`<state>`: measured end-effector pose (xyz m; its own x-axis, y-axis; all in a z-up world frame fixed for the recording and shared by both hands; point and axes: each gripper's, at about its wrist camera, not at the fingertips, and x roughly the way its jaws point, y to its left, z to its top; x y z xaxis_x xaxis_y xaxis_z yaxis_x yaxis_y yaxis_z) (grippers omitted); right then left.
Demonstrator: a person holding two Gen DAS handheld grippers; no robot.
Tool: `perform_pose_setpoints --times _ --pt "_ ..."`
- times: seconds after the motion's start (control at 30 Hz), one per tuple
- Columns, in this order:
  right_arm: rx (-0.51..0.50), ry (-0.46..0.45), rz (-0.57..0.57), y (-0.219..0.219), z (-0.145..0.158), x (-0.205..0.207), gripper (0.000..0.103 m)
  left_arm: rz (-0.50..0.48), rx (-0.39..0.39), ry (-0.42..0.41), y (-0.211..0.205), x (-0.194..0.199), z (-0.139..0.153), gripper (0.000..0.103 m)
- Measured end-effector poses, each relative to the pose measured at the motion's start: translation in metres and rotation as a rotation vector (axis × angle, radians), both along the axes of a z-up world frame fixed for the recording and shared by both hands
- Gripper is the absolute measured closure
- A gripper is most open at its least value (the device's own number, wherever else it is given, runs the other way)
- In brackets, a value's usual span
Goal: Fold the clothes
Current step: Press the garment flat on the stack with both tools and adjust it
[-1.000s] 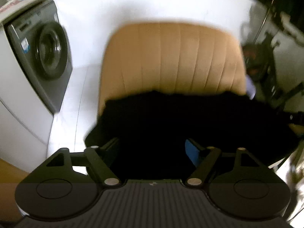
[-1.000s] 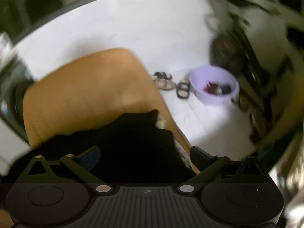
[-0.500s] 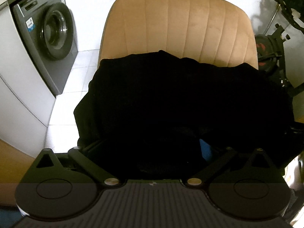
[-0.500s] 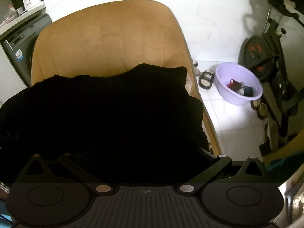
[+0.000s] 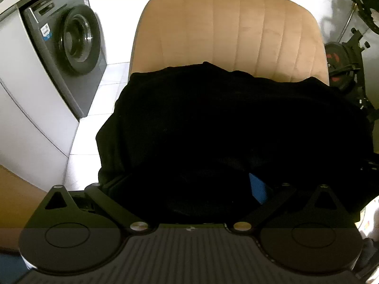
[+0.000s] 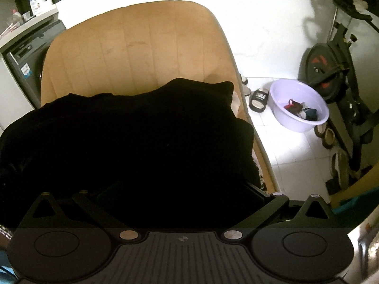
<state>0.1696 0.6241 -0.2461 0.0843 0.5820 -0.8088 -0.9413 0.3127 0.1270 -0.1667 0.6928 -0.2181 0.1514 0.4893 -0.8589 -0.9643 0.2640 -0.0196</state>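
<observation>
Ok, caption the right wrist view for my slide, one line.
Right gripper open over a black garment on a tan chair; lilac basin of clothes on the floor.

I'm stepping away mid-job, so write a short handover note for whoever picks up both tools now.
Left tool: jaws wide open, black garment between them, not gripped.
Right tool: jaws spread over the same cloth; no visible grip.
Black fabric garment lies bunched on the tan ribbed upholstered chair, left edge hanging off the seat.
Done: garment laid on the chair.
Left: spread it flat, then fold.
</observation>
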Motion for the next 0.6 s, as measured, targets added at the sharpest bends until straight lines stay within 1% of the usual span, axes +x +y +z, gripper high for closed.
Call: perform_pose_setpoints --times 0.23,0.37,0.6 --pt "-0.007 0.027 0.024 0.007 -0.001 0.008 0.001 0.029 -0.007 0.018 0.000 0.003 0.002 0.000" --pt "-0.007 0.057 0.035 0.010 -0.002 0.015 0.001 0.050 -0.023 0.022 0.005 0.006 0.003 0.000" --pt "-0.019 0.101 0.046 0.018 0.000 0.025 0.001 0.093 -0.014 0.037 0.004 0.009 0.005 0.000"
